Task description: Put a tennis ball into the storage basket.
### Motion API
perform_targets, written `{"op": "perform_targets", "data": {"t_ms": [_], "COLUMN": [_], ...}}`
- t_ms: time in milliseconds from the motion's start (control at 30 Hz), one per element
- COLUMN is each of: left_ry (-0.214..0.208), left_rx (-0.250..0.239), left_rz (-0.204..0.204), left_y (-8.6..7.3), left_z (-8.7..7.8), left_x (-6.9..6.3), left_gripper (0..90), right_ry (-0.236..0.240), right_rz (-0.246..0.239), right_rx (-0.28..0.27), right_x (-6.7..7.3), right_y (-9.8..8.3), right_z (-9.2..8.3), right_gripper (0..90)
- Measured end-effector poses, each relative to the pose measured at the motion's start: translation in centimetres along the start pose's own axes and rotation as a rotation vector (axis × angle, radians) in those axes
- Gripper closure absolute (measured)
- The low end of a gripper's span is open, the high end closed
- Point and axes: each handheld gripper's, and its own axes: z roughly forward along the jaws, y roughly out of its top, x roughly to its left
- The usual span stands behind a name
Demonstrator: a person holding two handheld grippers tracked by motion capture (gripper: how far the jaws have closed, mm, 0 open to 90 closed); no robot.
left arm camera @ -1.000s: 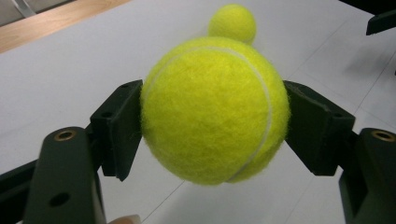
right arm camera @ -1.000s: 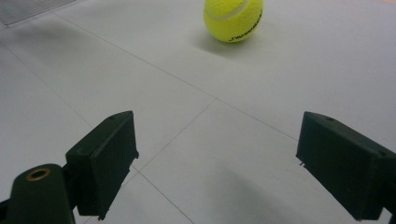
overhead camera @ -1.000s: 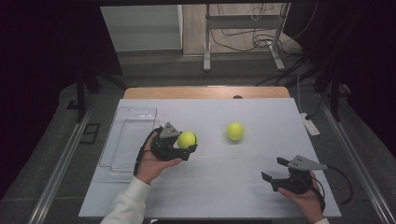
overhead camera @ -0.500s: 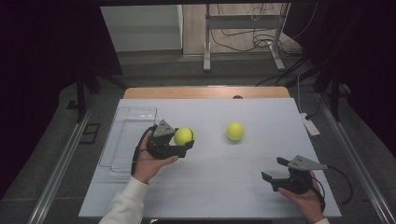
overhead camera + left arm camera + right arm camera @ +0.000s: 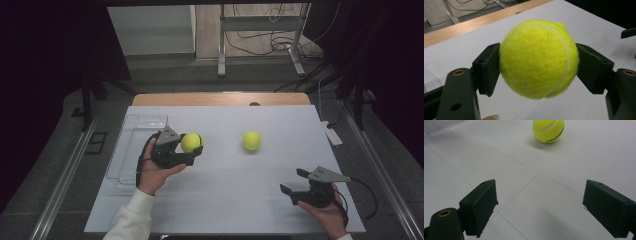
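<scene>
Table (image 5: 225, 200): white, lit
Left gripper (image 5: 192, 150): clamped on tennis ball (image 5: 191, 142)
Right gripper (image 5: 296, 181): jaws spread, second ball (image 5: 251, 140) lying well ahead

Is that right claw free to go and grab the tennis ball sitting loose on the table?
Probably yes. The right claw is open and empty, and the loose tennis ball lies ahead of it on bare white table, nothing between them. The left claw holds its own ball off to the side.

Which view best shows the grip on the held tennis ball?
Left gripper view: the held tennis ball is close up, both pads pressing its sides. High view shows it small in the left gripper, one side hidden.
</scene>
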Motion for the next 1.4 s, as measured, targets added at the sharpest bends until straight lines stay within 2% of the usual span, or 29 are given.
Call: {"op": "perform_targets", "data": {"t_ms": [767, 1400], "left_ry": [0.043, 0.09], "left_rx": [-0.054, -0.073], "left_rz": [-0.03, -0.062], "left_y": [0.3, 0.4], "left_z": [-2.0, -2.4], "left_x": [1.5, 3.1], "left_gripper": [26.9, 27.0], "right_ry": [-0.003, -0.017], "right_rz": [0.0, 0.01], "right_rx": [0.0, -0.002], "right_x": [0.0, 0.1], "right_y": [0.0, -0.4], "right_z": [0.0, -0.7], "right_gripper": [12.2, 12.3]}}
